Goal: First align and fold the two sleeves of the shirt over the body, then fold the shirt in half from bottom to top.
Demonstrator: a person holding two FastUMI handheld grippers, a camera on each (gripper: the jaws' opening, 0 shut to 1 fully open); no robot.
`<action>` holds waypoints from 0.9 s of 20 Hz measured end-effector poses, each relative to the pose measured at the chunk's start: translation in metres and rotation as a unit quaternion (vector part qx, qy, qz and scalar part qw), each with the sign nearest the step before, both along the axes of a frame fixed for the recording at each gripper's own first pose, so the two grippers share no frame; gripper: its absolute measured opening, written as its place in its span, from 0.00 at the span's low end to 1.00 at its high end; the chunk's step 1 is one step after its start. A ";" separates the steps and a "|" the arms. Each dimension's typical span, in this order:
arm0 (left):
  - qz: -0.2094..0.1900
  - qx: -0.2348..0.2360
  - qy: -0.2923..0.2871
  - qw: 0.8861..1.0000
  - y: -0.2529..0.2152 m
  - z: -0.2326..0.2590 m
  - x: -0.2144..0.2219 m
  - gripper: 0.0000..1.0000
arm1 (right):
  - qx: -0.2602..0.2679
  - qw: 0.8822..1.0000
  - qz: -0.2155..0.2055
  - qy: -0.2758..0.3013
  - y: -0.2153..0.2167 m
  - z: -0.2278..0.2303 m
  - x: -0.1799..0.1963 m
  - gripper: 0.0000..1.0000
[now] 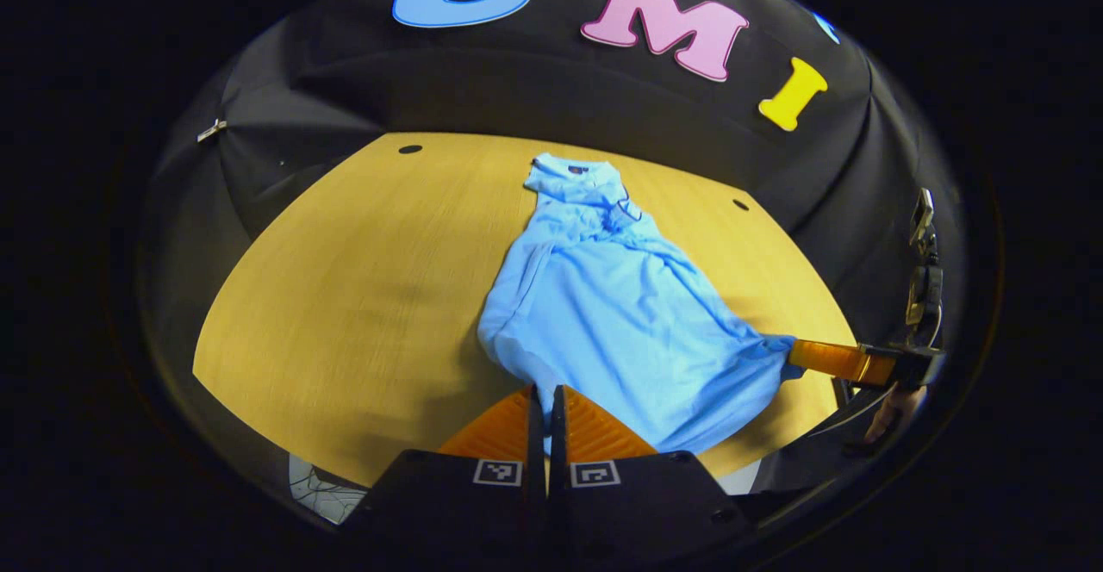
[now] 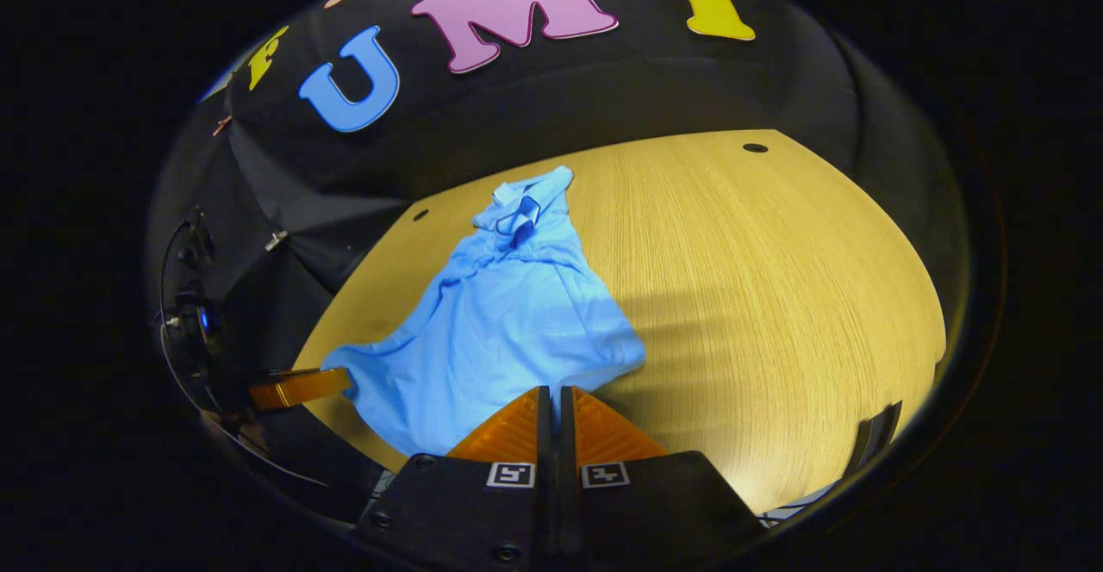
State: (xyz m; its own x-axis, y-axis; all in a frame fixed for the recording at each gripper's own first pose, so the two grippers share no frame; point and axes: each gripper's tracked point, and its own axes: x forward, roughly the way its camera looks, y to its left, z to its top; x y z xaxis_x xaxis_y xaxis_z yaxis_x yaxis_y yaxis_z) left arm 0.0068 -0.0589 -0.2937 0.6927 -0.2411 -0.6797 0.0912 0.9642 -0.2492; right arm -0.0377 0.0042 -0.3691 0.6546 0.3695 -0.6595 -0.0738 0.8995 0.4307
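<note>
A light blue shirt [image 1: 603,305] lies on a wooden table [image 1: 345,279], in the middle of the left gripper view and at centre left of the right gripper view. Its collar [image 1: 573,177] points toward the far edge of the table, at the top of the cloth. The sleeves are folded in over the body, which is rumpled with long creases, and the bottom hem is drawn out toward two corners.

The left gripper [image 1: 546,400] sits at the bottom centre of its own view, its fingers closed together on the near hem corner. The right gripper [image 2: 553,400] sits at the bottom centre of its view, fingers likewise pinched on the hem.
</note>
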 end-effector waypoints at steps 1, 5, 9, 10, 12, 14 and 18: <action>0.001 -0.004 -0.009 1.000 -0.002 0.008 0.008 0.06 | 0.007 1.000 -0.004 -0.009 0.001 0.007 0.009 0.05; 0.015 -0.013 -0.050 0.999 -0.005 0.034 0.055 0.06 | 0.031 0.998 -0.035 -0.038 0.001 0.028 0.061 0.05; 0.034 -0.019 -0.102 0.994 -0.003 0.068 0.115 0.06 | 0.047 0.994 -0.063 -0.077 -0.004 0.052 0.122 0.05; 0.038 -0.021 -0.115 0.992 -0.003 0.078 0.129 0.06 | 0.051 0.992 -0.068 -0.089 -0.007 0.058 0.139 0.05; 0.047 -0.023 -0.139 0.989 -0.002 0.097 0.156 0.06 | 0.056 0.989 -0.078 -0.110 -0.013 0.072 0.171 0.05; 0.060 -0.024 -0.160 0.985 0.000 0.110 0.184 0.06 | 0.058 0.986 -0.087 -0.130 -0.020 0.083 0.205 0.05; 0.086 -0.018 -0.192 0.977 0.010 0.126 0.248 0.06 | 0.057 0.982 -0.095 -0.152 -0.027 0.087 0.268 0.05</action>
State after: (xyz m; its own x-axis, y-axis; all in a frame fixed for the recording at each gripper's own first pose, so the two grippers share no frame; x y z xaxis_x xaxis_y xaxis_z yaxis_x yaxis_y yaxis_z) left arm 0.2544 -0.0490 -0.1678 0.9277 -0.1188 -0.3540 0.0230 0.9645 -0.2632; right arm 0.2304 -0.0227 -0.2824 0.8794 0.2820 -0.3837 -0.0504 0.8564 0.5138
